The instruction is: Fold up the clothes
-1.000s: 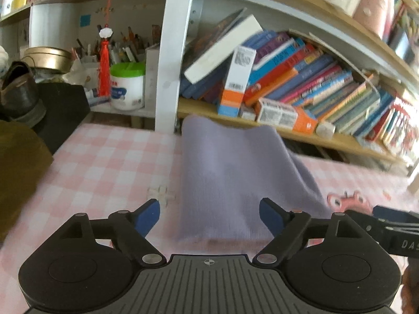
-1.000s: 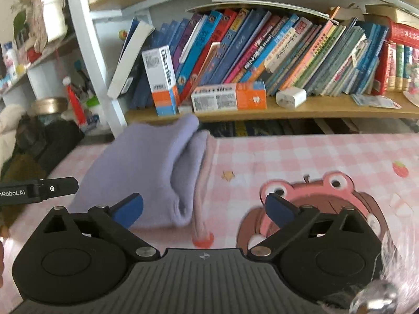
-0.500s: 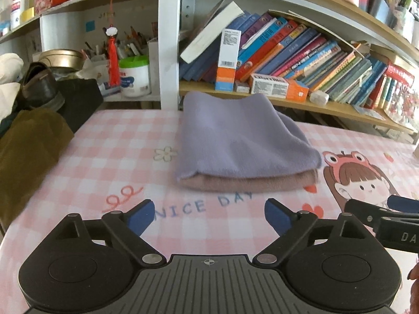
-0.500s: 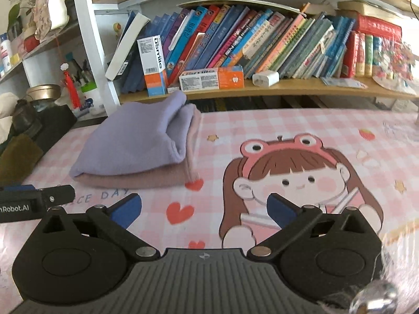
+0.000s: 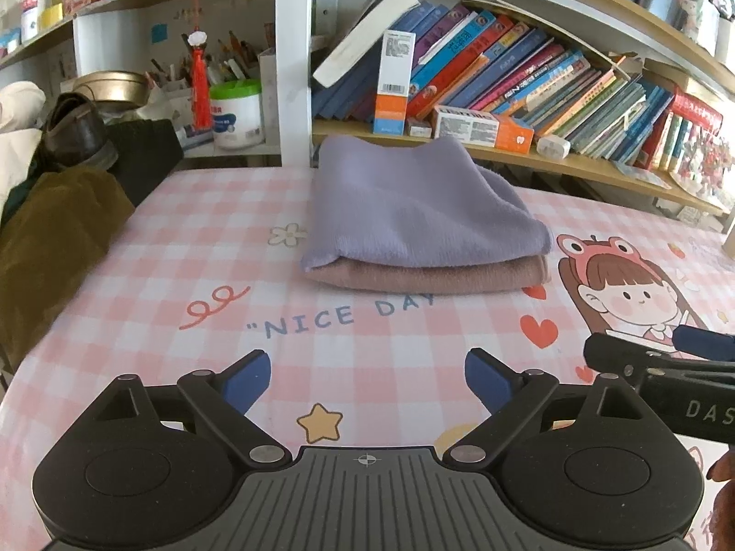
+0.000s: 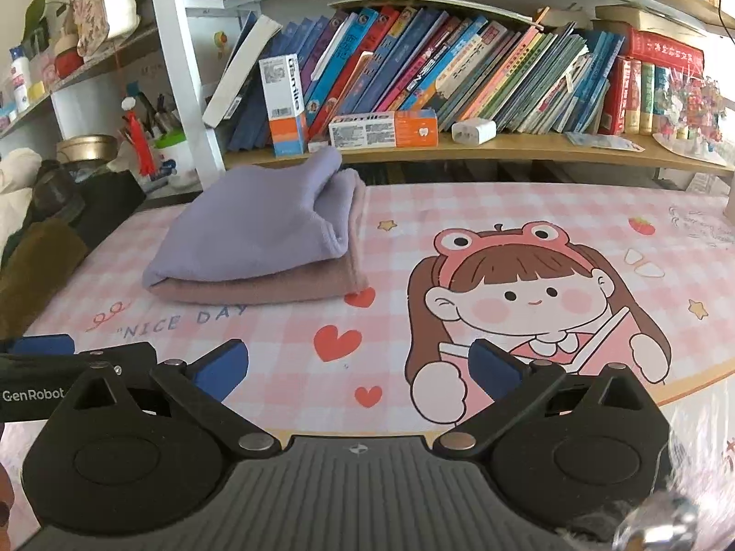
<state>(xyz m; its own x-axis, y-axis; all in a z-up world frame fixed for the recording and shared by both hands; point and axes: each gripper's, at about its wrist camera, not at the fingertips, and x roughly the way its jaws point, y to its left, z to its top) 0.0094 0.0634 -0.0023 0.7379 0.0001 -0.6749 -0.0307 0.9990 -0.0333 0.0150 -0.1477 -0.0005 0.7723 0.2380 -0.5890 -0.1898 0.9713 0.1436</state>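
Now: pink tablecloth (image 5: 138, 248); bookshelf (image 5: 574, 160) behind; folded clothes (image 5: 422, 225); both hand-held grippers (image 5: 367, 381) (image 6: 358, 367) apart

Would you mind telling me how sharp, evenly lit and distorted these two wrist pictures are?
Left wrist view: sharp on the folded lilac cloth; fisheye bows the bookshelf; soft even light, dark corners. Right wrist view: equally sharp; daylight washes out the far right; a blurred glare blob sits bottom right.

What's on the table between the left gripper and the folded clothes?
Nothing solid: between the left gripper and the folded clothes, the left wrist view shows only bare tablecloth printed with NICE DAY.
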